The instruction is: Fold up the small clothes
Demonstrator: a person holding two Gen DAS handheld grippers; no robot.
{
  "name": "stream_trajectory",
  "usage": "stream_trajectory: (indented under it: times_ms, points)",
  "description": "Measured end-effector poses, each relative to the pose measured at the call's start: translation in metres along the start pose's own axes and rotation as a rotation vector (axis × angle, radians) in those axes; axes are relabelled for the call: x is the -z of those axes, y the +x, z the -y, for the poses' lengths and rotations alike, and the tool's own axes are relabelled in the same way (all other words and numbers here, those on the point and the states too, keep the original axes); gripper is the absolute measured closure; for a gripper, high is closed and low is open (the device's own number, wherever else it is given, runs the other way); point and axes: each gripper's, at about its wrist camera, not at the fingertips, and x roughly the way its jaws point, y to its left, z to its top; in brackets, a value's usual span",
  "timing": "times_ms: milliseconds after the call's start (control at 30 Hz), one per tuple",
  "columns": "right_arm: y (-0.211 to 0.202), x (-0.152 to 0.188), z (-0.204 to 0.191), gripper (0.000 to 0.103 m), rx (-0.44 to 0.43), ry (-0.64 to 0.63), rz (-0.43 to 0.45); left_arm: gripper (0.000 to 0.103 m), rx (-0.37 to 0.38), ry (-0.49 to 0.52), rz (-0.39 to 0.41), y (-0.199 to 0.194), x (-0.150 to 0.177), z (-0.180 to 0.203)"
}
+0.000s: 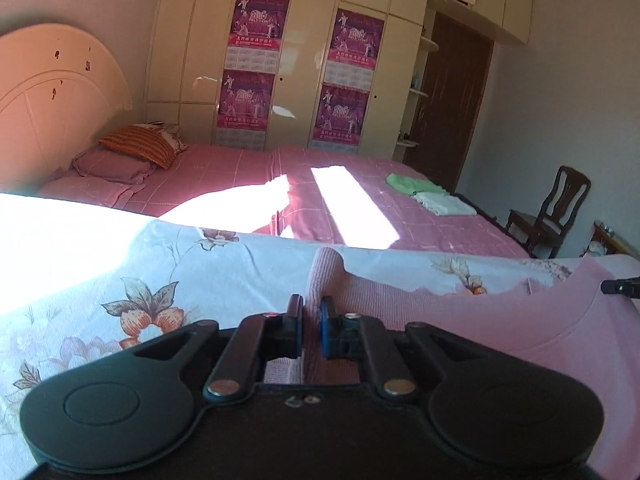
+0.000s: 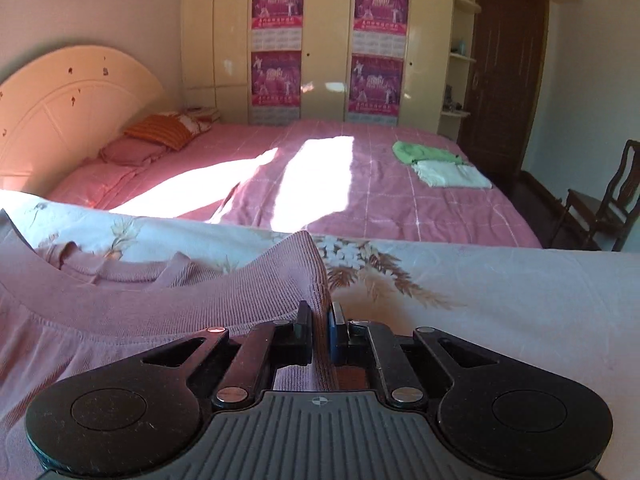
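Note:
A pink knit garment (image 1: 460,312) lies on a floral sheet (image 1: 200,272). My left gripper (image 1: 311,306) is shut on a raised corner of it, which sticks up between the jaws. In the right wrist view the same pink garment (image 2: 120,320) spreads to the left. My right gripper (image 2: 320,314) is shut on another raised fold of it, which peaks just ahead of the jaws. The tip of the right gripper (image 1: 620,287) shows at the right edge of the left wrist view.
Beyond the floral sheet (image 2: 500,300) is a bed with a pink cover (image 2: 360,200), pillows (image 2: 160,132) at its head, and folded green (image 2: 420,152) and white (image 2: 452,174) clothes at its far right. A chair (image 2: 608,200) stands to the right. A wardrobe (image 2: 320,40) lines the back wall.

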Motion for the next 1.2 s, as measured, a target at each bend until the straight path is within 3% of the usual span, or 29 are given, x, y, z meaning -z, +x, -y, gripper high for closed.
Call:
stream_trajectory:
  times_ms: [100,167,233,300,367,467,533,600,633,767,867,900,933,1000,1067,1200]
  points:
    - [0.030,0.012,-0.002,0.096,0.042,-0.014,-0.132,0.094,-0.030,-0.012,-0.089,0.022,0.010,0.002]
    - [0.032,0.012,-0.002,0.096,0.049,0.004,-0.130,0.092,-0.022,-0.062,-0.104,0.024,0.010,-0.005]
    - [0.027,0.004,0.002,0.094,0.035,0.051,-0.165,0.082,-0.011,-0.110,-0.114,0.019,0.006,-0.017]
    - [0.008,-0.007,0.001,0.080,0.074,0.057,-0.135,0.057,-0.094,-0.109,-0.049,-0.002,0.001,-0.012]
    - [-0.014,-0.012,-0.008,0.079,0.026,0.066,-0.036,0.039,-0.132,-0.041,0.010,-0.019,-0.004,0.012]
    - [-0.017,-0.016,-0.053,0.077,-0.177,0.049,-0.075,0.036,-0.021,0.108,-0.006,-0.012,-0.008,0.078]
    - [-0.010,-0.013,-0.100,0.071,-0.243,-0.035,-0.076,0.035,0.075,0.122,-0.058,0.002,-0.005,0.112]
    - [-0.006,-0.009,-0.132,0.041,-0.279,-0.077,-0.066,0.037,0.118,0.105,-0.105,0.019,0.003,0.131]
    - [-0.003,-0.007,-0.141,0.038,-0.293,-0.093,-0.068,0.039,0.103,0.103,-0.112,0.025,0.007,0.133]
    - [0.012,0.001,-0.130,0.039,-0.236,-0.188,-0.107,0.031,0.044,0.095,-0.120,0.029,0.021,0.096]
    - [0.020,0.004,-0.069,0.039,-0.115,-0.096,-0.122,0.028,-0.049,0.090,-0.117,0.017,0.031,0.051]
    - [0.020,0.009,-0.047,0.040,0.007,-0.073,-0.137,0.028,-0.086,0.095,-0.120,0.013,0.034,0.038]
    - [0.021,0.011,-0.030,0.040,0.030,-0.039,-0.139,0.028,-0.071,0.090,-0.114,0.008,0.035,0.030]
    - [0.018,0.014,-0.009,0.040,-0.018,0.037,-0.149,0.030,-0.068,0.078,-0.112,0.002,0.033,0.029]
    - [0.000,0.008,-0.023,0.040,0.018,-0.021,-0.105,0.032,-0.093,0.088,-0.102,-0.006,0.028,0.043]
    - [-0.046,0.013,-0.076,0.043,-0.165,-0.110,0.002,0.030,0.047,0.085,-0.020,-0.029,0.029,0.100]
